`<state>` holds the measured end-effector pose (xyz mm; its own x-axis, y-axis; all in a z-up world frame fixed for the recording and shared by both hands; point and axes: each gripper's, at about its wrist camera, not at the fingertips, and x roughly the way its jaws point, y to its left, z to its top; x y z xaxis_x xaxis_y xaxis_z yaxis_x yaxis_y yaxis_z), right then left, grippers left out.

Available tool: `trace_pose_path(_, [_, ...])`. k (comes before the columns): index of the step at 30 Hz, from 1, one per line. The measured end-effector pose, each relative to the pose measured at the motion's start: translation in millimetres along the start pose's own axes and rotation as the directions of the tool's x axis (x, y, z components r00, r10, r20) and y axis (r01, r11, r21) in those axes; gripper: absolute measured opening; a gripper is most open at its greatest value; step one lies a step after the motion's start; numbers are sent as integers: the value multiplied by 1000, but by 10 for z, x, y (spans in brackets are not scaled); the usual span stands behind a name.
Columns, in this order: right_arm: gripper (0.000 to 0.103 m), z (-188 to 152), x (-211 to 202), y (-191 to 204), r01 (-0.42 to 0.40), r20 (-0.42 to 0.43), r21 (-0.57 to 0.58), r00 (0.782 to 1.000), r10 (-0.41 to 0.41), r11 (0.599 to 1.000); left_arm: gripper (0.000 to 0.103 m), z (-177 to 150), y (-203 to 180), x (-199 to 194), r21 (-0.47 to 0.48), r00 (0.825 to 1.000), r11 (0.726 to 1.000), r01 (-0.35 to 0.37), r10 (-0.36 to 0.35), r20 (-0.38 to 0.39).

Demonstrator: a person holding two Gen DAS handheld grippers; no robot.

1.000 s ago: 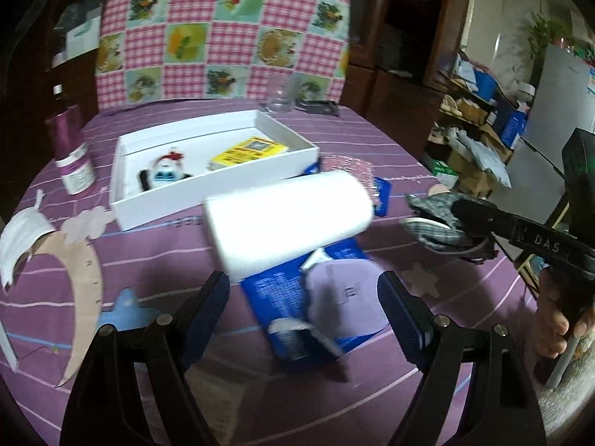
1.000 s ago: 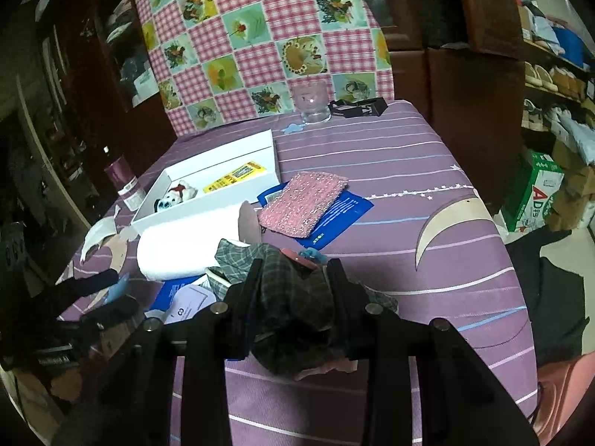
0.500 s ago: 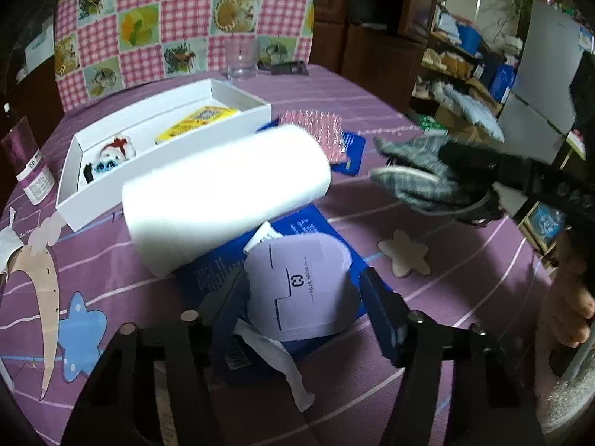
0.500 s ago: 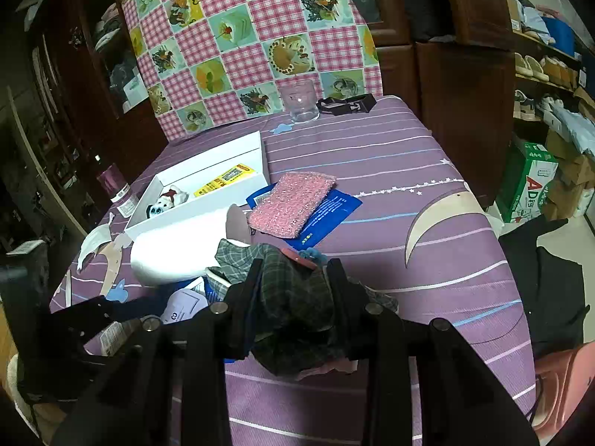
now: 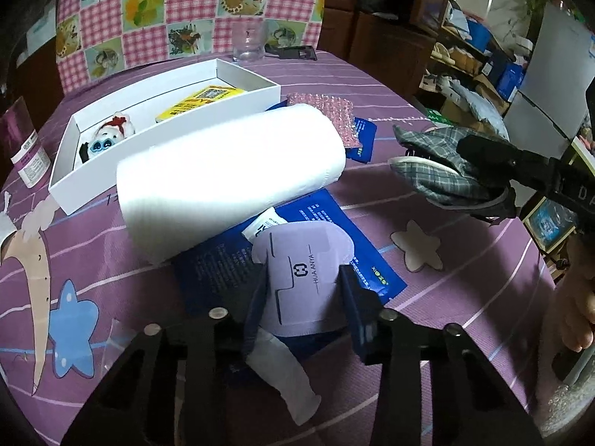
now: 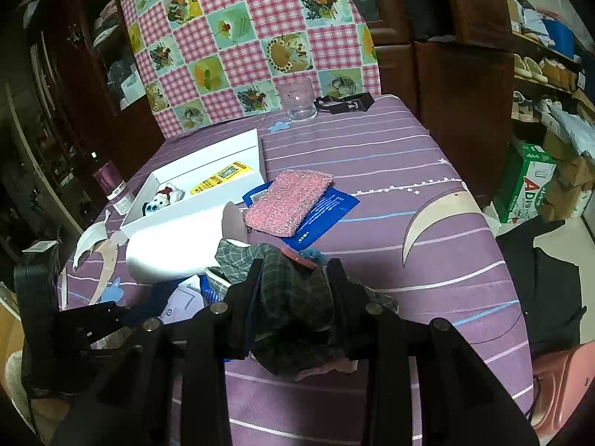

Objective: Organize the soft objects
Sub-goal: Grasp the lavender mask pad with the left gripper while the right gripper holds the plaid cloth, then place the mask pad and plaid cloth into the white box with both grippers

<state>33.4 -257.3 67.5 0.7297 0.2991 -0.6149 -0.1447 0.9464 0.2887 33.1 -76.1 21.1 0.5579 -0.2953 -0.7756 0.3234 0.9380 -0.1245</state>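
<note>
My left gripper (image 5: 303, 290) has its fingers on either side of a lilac card-backed packet (image 5: 305, 271) that lies on a blue pouch (image 5: 282, 260); the jaws are nearly closed on it. A white paper roll (image 5: 227, 174) lies just behind, in front of the white box (image 5: 67, 193) holding a small plush toy (image 5: 106, 139) and a yellow packet (image 5: 200, 102). My right gripper (image 6: 293, 278) is shut on a grey plaid cloth bundle (image 6: 293, 297), held above the table; it also shows in the left wrist view (image 5: 442, 171). A pink knitted cloth (image 6: 290, 197) lies on a second blue pouch.
A glass jar (image 6: 297, 98) and a black strap (image 6: 346, 102) stand at the far edge before a checked chair back (image 6: 241, 37). A purple bottle (image 5: 26, 148) stands left of the box. The purple tablecloth (image 6: 427, 260) drops off at the right edge.
My left gripper has moved forward and down past the paper roll and closed its jaws around the lilac packet. My right gripper keeps holding the plaid cloth, almost still.
</note>
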Motion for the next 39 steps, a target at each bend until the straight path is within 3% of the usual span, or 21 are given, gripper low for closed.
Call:
trace_pose_path(6, [35,-1,52,-10,-1,-15,3,1000,1,1000,25,28,63,-163,-10,997,998,-58,59,55])
trace_pose_path(17, [35,214,-23,-8,-44,-58,70,997,48,997,24,178,258,-800,-75,981,991,-111,121,149])
trace_pose_path(23, [35,526,-210,133,-33,-47,66,998,36,997,24,386,381,-1054,-111,974,988,-111,130,185])
trace_pose_path(27, [35,761,-219,287,-71,-54,62,996,75,996,24,511,458,-1112,-128,969,984,-124,148,196])
trace_pose_path(39, [35,1399,244,752,-151,-86,43,984,154,988,24,916,885,-1029,-210,960,962,-174,214,183])
